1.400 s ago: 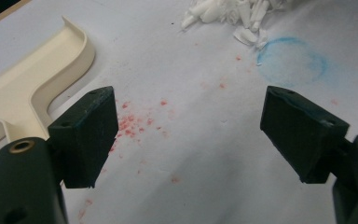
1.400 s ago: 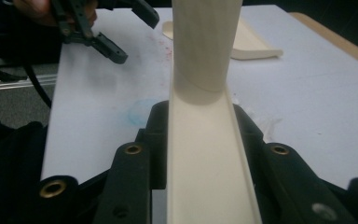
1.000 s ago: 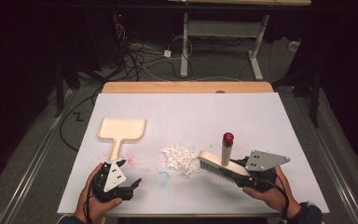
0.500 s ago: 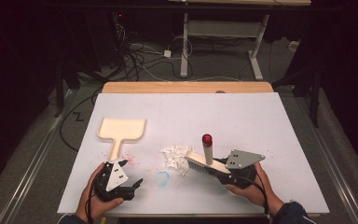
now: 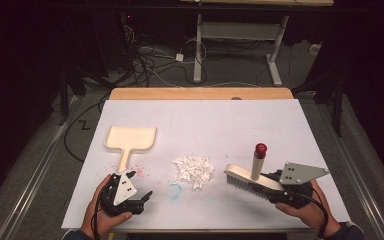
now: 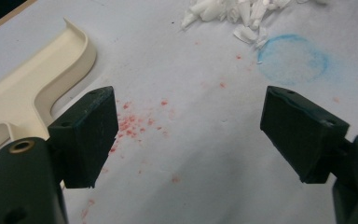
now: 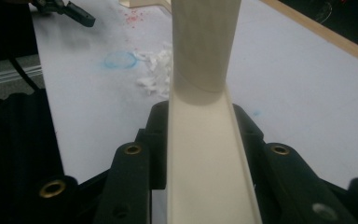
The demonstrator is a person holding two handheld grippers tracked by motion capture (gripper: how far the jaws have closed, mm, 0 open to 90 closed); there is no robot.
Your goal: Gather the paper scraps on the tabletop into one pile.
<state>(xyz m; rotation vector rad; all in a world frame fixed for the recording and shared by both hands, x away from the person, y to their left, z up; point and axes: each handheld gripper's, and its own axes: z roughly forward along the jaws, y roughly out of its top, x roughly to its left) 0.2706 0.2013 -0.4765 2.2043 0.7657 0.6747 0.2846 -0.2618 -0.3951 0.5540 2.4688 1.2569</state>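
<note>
Since the earlier frames the brush (image 5: 245, 179) has swung left toward the scraps (image 5: 193, 170) and back out to the right, carried by the right hand-held gripper (image 5: 280, 186). That hand-held gripper is clamped on the brush's flat back, bristles ahead at 9 o'clock, red-tipped handle upright. The scraps lie at 9 o'clock from the brush, apart. The left hand-held gripper (image 5: 142, 196) rests wide open and empty on the tabletop (image 5: 220, 125), the dustpan (image 5: 130, 140) at its 12 o'clock.

The dustpan (image 5: 130, 138) and brush (image 5: 247, 178) look like smooth cream plastic; torn paper scraps (image 5: 193, 169) lie on the matt white tabletop (image 5: 205, 125).
</note>
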